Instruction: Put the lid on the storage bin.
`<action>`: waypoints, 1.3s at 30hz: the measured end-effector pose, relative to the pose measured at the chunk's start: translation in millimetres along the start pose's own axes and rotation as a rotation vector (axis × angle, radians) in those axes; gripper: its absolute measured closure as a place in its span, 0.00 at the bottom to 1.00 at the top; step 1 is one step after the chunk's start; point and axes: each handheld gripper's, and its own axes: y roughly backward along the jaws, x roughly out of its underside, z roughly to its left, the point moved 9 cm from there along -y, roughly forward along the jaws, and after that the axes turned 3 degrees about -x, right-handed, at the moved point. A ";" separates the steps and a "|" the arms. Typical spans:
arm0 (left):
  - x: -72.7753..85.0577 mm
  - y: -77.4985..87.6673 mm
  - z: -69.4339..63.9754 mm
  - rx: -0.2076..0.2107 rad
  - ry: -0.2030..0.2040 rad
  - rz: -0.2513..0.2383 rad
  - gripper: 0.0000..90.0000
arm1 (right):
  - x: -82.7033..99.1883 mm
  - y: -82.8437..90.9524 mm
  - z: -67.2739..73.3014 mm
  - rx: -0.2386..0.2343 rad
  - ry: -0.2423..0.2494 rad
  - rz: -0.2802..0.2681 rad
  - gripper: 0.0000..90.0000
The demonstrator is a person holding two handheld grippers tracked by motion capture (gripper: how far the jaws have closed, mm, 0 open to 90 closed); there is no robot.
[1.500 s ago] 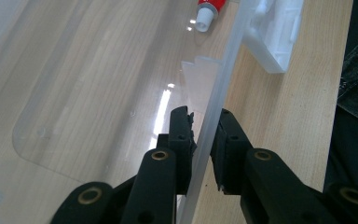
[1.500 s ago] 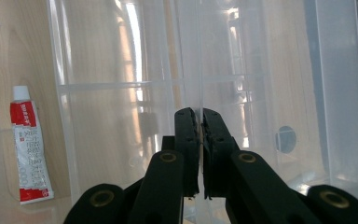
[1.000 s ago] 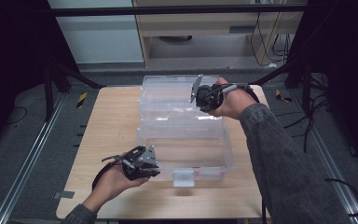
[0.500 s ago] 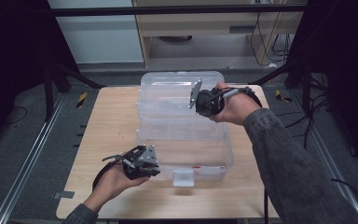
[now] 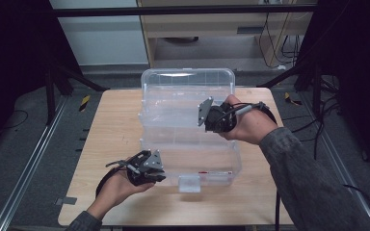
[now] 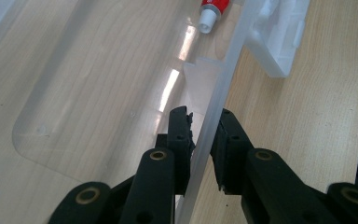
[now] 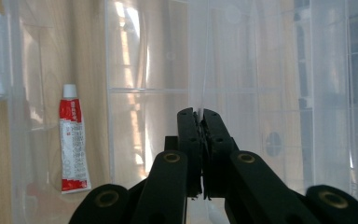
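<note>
A clear plastic box [image 5: 237,161] stands on the wooden table with its hinged clear lid [image 5: 188,84] raised behind it. My left gripper [image 5: 160,174] [image 6: 204,122] is shut on the box's near wall [image 6: 223,79], one jaw inside and one outside. My right gripper [image 5: 206,120] [image 7: 199,114] is shut on a thin edge of the lid, over the middle of the box. A red and white tube [image 7: 73,140] [image 6: 212,10] lies on the box floor near the front wall, seen through the plastic.
A clear latch tab [image 5: 189,183] [image 6: 279,44] sticks out from the box's front wall. Bare table [image 5: 111,134] lies left of the box. A pale cabinet [image 5: 221,29] stands beyond the far edge. Dark frame legs and cables flank the table.
The right hand has drawn the lid edge from the back of the box toward the near side. The left gripper has stayed at the front wall.
</note>
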 end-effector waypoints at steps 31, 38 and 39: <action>-2.7 -1.1 -7.2 -0.027 0.000 -0.009 0.85 | 9.8 5.2 34.4 -0.030 0.025 -0.003 0.96; -2.7 -1.3 -7.6 -0.024 0.002 -0.013 0.85 | 11.0 5.3 39.5 -0.039 0.022 -0.009 0.96; -2.7 -1.3 -7.6 -0.024 0.002 -0.014 0.85 | 11.2 5.3 40.0 -0.042 0.022 -0.011 0.96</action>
